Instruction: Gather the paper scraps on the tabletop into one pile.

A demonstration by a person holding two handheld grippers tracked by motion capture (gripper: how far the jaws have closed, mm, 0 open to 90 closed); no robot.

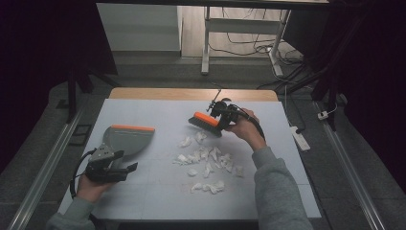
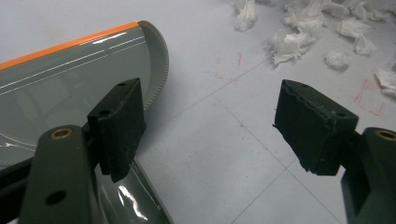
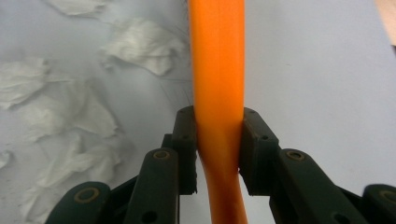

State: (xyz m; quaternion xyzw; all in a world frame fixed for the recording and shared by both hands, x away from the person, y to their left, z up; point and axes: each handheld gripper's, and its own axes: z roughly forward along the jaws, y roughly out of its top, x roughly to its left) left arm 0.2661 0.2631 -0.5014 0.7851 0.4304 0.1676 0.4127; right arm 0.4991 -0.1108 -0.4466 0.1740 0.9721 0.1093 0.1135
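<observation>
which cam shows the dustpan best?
High view: the whole dustpan lies flat at table left, orange lip away from the person. Left gripper view crops it behind a jaw. Right gripper view has the brush instead.

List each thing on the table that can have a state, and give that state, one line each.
Brush: clamped by its orange handle, held above the table.
Dustpan: lying flat, empty, not gripped.
Crumpled paper scraps: scattered loose, unswept.
Right gripper: shut on the brush.
Left gripper: open beside the dustpan.

Dustpan (image 2: 70,79) runs off the left edge; its handle is hidden.
</observation>
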